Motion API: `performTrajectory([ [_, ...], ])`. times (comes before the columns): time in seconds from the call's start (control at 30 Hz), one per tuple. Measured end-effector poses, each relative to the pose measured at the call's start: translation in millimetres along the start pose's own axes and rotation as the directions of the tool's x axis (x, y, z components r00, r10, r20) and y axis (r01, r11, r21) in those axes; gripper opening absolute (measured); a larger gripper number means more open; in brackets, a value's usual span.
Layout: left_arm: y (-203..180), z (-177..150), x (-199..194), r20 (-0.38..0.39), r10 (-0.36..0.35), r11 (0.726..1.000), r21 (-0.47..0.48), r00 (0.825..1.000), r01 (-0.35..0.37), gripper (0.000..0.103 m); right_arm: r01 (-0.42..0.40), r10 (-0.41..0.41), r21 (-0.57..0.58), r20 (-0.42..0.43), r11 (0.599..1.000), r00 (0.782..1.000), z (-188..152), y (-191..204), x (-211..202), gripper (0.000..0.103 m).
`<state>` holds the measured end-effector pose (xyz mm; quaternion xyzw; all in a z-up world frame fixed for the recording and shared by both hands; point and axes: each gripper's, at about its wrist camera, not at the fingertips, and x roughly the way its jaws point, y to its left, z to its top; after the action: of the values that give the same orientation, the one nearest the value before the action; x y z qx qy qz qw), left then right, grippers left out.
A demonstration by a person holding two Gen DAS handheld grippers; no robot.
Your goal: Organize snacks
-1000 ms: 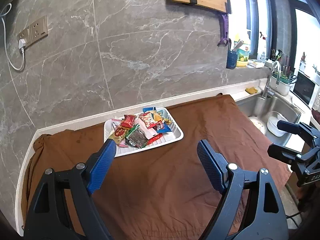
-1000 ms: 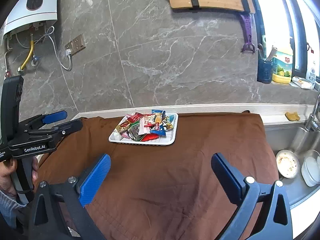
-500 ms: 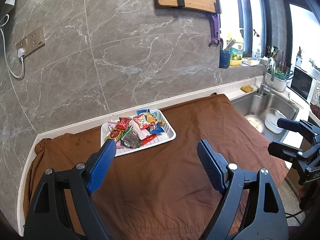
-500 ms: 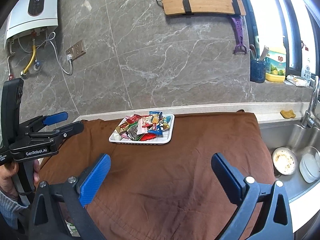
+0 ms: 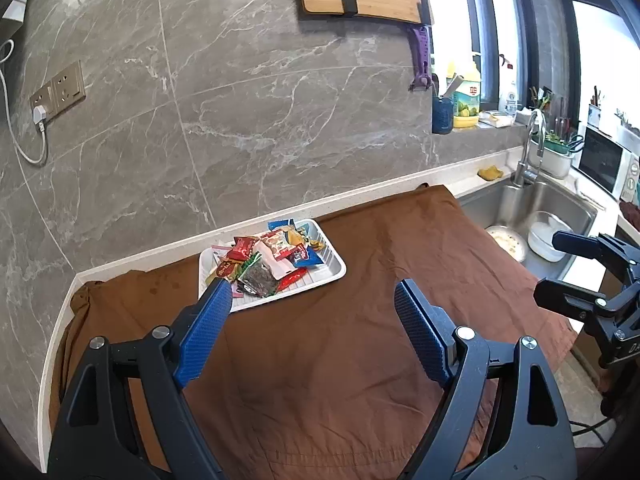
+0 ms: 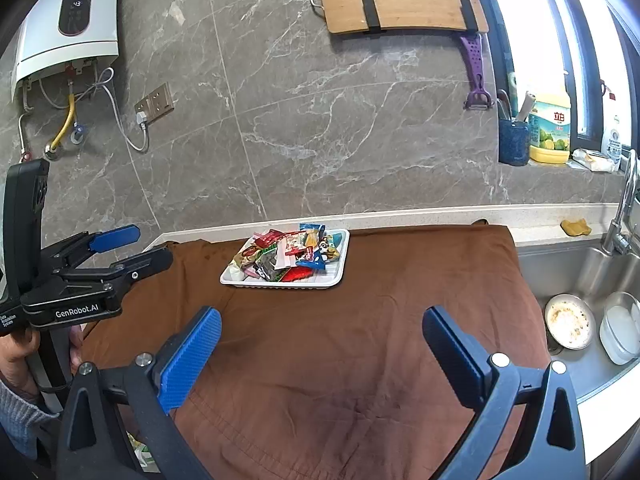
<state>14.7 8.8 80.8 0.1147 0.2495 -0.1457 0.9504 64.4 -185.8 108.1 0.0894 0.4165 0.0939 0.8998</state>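
A white tray [image 6: 340, 258] sits on the brown cloth [image 6: 340, 360] that covers the tabletop, near the back wall. A pile of small snack packets [image 6: 290, 256] lies in the tray, all jumbled on top of each other, red ones, blue ones, a dark one and a pale pink one. No packets show on the cloth outside the tray. This fits two things: the snacks may be waiting to be sorted out of the tray, or they may have been gathered into it already. The left gripper [image 5: 312, 312] is held above the cloth, in front of the tray, with its blue pads far apart and nothing between them. The right gripper [image 6: 320, 332] is also spread wide and holds nothing, and it is farther back from the tray. The packets look very light and soft, with shiny wrappers that may slip and crinkle. They could squash if squeezed hard. A good place to pinch one is probably its flat sealed end or a corner that sticks up from the pile. The tray looks thin and light too, so it may slide on the cloth when a packet is pulled.
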Motion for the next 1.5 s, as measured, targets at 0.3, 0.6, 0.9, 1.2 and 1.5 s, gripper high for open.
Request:
performTrajectory([
  [0.3, -1.9, 2.5, 2.4, 0.002, 0.054, 0.999, 0.006, 0.999, -0.054, 0.083, -0.008, 0.008, -0.002, -0.003, 1.0, 1.0, 0.5, -0.2, 0.2, 0.103],
  [0.6, -10.3, 2.6, 0.5, 0.054, 0.15, 0.987, 0.058, 0.987, -0.153, 0.083, -0.019, 0.019, 0.005, -0.011, 1.0, 1.0, 2.0, -0.8, 3.8, 0.103],
  [0.9, -18.3, -2.1, 5.3, 0.059, 0.175, 0.98, 0.084, 0.983, -0.18, 0.083, -0.026, 0.027, 0.021, -0.026, 0.999, 0.999, -1.7, -1.6, 11.0, 0.103],
  [1.2, -12.9, -2.6, 3.5, 0.08, 0.192, 0.981, 0.007, 0.978, -0.193, 0.083, -0.029, 0.031, 0.042, -0.039, 0.999, 0.999, -5.4, -6.8, 14.0, 0.103],
  [1.5, 3.1, -4.2, 12.0, 0.04, 0.254, 0.965, -0.072, 0.966, -0.251, 0.083, -0.035, 0.038, 0.06, -0.057, 0.998, 0.998, -9.3, -12.5, 19.0, 0.103],
])
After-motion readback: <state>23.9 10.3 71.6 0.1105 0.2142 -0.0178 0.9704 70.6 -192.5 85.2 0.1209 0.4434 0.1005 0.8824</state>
